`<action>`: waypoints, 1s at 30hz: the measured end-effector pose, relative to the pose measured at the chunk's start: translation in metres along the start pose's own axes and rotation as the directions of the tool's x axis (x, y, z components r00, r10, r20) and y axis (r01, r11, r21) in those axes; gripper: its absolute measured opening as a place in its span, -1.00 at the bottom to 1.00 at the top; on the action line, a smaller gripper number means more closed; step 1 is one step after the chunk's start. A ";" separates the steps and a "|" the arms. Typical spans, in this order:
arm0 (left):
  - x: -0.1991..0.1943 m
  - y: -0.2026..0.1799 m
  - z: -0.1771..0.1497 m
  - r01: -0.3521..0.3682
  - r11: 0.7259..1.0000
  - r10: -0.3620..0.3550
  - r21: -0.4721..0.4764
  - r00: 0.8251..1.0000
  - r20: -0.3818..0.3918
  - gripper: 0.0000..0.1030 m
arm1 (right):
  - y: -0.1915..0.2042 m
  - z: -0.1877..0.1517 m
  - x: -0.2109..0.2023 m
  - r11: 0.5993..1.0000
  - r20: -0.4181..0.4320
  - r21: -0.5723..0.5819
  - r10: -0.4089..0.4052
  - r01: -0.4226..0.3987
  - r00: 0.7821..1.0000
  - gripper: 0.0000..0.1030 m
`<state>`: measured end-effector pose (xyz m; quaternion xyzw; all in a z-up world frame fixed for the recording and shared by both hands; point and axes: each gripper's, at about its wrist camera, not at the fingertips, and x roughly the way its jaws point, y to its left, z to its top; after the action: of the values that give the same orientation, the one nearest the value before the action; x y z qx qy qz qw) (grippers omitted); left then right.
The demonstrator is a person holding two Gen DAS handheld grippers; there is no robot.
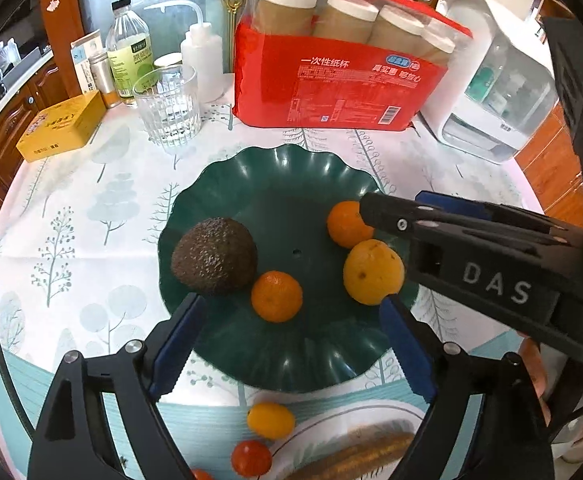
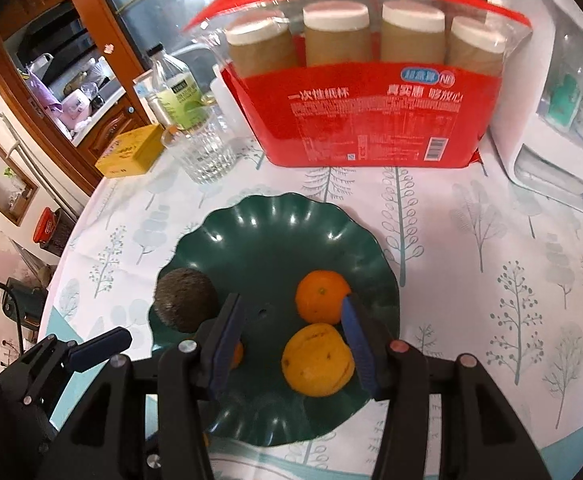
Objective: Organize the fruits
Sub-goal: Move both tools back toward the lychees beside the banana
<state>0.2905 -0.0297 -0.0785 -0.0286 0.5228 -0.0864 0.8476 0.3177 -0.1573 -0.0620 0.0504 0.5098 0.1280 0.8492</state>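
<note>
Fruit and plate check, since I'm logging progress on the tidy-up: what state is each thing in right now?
Green plate: holds four fruits.
Avocado: on the plate, free.
Three oranges: on the plate, free.
Small yellow fruit: off the plate, on the table.
Red tomato: off the plate.
Glass: upright.
Left gripper: open, empty.
Right gripper: open, empty.

Green scalloped plate [image 2: 251, 240] on tree-print tablecloth [image 2: 471, 240], holding an avocado [image 2: 185, 300], an orange [image 2: 321, 296] and a yellow citrus [image 2: 317, 360]. Right gripper [image 2: 291, 340] above it, jaws apart, empty. Red paper-cup pack [image 2: 371, 120] behind.
</note>
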 end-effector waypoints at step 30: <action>-0.177 0.021 -0.087 -0.151 0.988 0.151 -0.019 0.965 0.214 0.82 | 0.049 -0.117 -0.169 0.986 0.148 -0.160 0.073 -0.049 0.986 -0.01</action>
<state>0.1383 0.0255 0.0354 0.0009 0.4289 -0.0172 0.9032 0.1311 -0.1608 0.0366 0.0093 0.4299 0.1892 0.8828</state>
